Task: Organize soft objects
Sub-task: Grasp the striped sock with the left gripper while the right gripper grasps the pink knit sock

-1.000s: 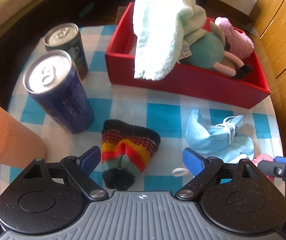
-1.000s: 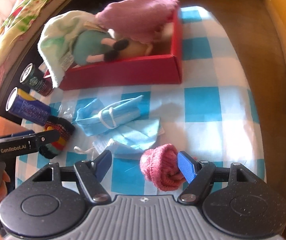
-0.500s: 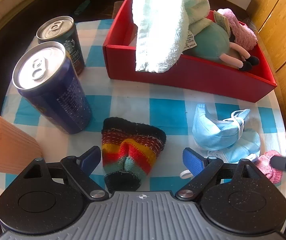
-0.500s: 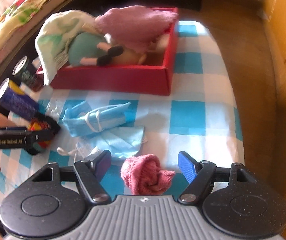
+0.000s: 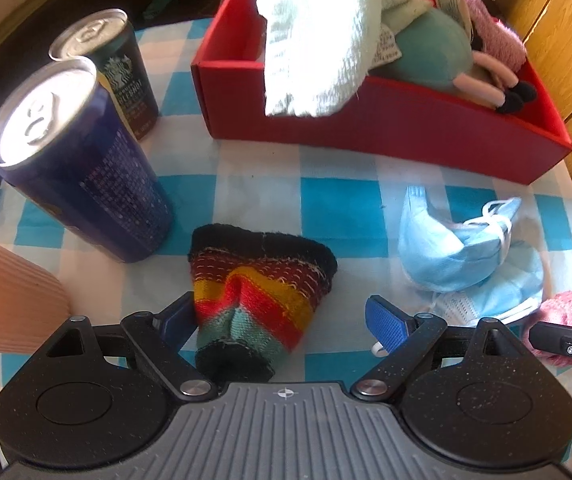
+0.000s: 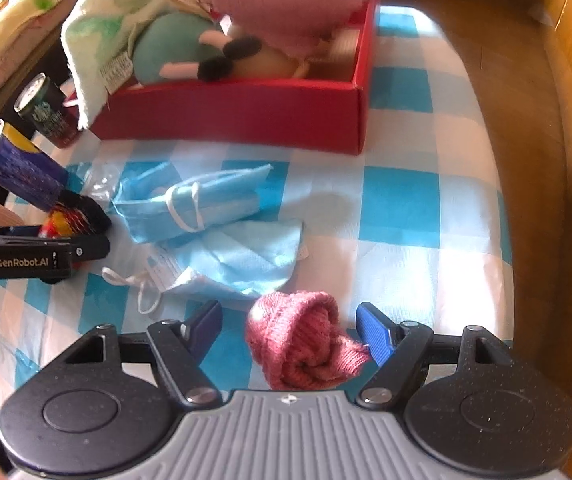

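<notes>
Two grippers, both spread wide, each straddling a knitted piece on the checked cloth (image 5: 338, 196).
Left gripper (image 5: 282, 316): striped knit (image 5: 258, 300) lower centre, its left edge touching the left pad. Right gripper (image 6: 290, 326): pink knit (image 6: 306, 346) lower centre, ungripped. Red box (image 5: 386, 128) upper frame; blue masks (image 6: 214, 228) mid-frame.

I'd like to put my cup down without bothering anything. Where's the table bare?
Bare checked cloth lies right of the face masks, before the red box. A thinner strip runs between box and striped knit hat. The cans crowd the left.
</notes>
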Tool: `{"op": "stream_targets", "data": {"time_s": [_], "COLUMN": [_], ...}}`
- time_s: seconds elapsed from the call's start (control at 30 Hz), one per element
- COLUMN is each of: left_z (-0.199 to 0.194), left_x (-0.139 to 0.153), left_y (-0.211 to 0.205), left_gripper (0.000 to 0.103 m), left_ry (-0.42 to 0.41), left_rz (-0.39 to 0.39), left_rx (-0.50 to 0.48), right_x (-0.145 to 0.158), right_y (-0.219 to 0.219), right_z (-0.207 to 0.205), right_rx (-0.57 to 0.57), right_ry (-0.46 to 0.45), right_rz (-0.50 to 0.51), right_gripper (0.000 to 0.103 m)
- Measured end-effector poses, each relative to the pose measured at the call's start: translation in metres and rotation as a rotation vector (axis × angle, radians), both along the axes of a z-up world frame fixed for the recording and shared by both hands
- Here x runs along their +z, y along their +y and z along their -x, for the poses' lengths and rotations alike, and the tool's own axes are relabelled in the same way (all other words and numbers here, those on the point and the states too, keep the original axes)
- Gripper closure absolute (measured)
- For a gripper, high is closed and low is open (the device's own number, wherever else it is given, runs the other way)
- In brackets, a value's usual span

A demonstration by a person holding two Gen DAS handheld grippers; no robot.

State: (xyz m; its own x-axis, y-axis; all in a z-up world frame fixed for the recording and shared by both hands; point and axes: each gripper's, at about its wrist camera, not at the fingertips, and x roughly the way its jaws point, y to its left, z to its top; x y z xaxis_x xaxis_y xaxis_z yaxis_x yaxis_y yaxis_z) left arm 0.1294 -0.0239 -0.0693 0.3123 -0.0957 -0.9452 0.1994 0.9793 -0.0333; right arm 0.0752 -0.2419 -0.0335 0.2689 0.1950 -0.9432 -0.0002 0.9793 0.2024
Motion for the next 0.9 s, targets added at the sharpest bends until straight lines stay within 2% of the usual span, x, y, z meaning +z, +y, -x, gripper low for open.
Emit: {"op": "stream_targets", "data": {"time_s": [0.77, 0.9], "left_z": [0.007, 0.010], "left_x": [-0.009, -0.006], "left_y": [-0.009, -0.008], "left_gripper": [0.014, 0.018], "left_ry": [-0.024, -0.023], "left_rz": [-0.055, -0.053], "left_rx": [-0.019, -0.024], "right_x": [-0.012, -0.010], "right_y": [0.010, 0.015], "right_z": [0.004, 0.007], "right_rx": [0.064, 0.085], "right_ry": [0.019, 0.006], "right_rz": [0.027, 0.054], "right_gripper": [0.051, 0.066]}}
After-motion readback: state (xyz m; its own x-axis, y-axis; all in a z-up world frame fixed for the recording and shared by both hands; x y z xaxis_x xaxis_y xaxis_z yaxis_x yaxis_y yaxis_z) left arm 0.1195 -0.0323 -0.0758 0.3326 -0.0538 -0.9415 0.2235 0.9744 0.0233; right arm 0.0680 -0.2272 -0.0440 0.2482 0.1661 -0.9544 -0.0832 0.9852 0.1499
